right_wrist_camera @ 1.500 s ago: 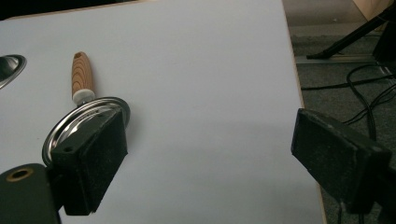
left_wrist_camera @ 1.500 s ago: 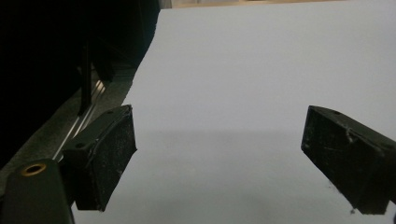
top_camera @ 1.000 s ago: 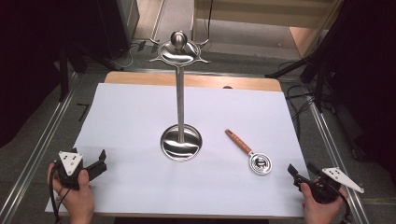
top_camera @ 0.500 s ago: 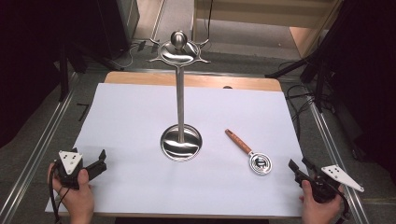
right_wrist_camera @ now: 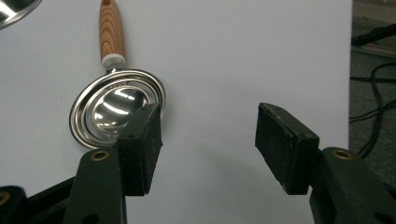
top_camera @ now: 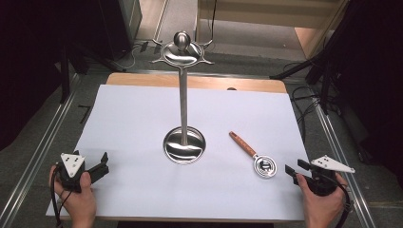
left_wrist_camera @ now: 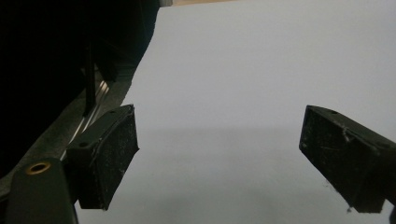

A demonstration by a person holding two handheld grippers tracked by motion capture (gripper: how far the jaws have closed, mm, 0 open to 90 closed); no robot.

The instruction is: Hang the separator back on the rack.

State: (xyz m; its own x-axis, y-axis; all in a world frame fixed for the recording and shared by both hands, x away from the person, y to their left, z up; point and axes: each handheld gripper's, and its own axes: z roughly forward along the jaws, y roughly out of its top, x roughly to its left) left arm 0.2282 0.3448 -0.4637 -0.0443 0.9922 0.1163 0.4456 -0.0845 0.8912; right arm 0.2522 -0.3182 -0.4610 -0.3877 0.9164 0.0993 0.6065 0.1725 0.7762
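A small steel scoop (top_camera: 264, 167) with a wooden handle (top_camera: 241, 143) lies on the white sheet (top_camera: 138, 114), right of centre. My right gripper (top_camera: 294, 170) sits just right of the scoop at the sheet's right edge. Its jaws have just been closing and now stand partly open with nothing between them. In the right gripper view (right_wrist_camera: 210, 140) the scoop's bowl (right_wrist_camera: 109, 105) lies beside the left jaw, outside the gap. My left gripper (top_camera: 103, 161) rests open at the front left; in the left gripper view (left_wrist_camera: 219, 158) bare sheet lies between its jaws.
A tall steel stand with a round base (top_camera: 184, 146) and a hooked top (top_camera: 181, 50) rises from the middle of the sheet. Its base edge (right_wrist_camera: 14, 9) shows in the right gripper view. Cables (top_camera: 328, 95) and a metal rail (top_camera: 337, 147) run along the right.
My right gripper has narrowed its jaws and lifted slightly towards the scoop. The left hand, the scoop and the stand have not moved.
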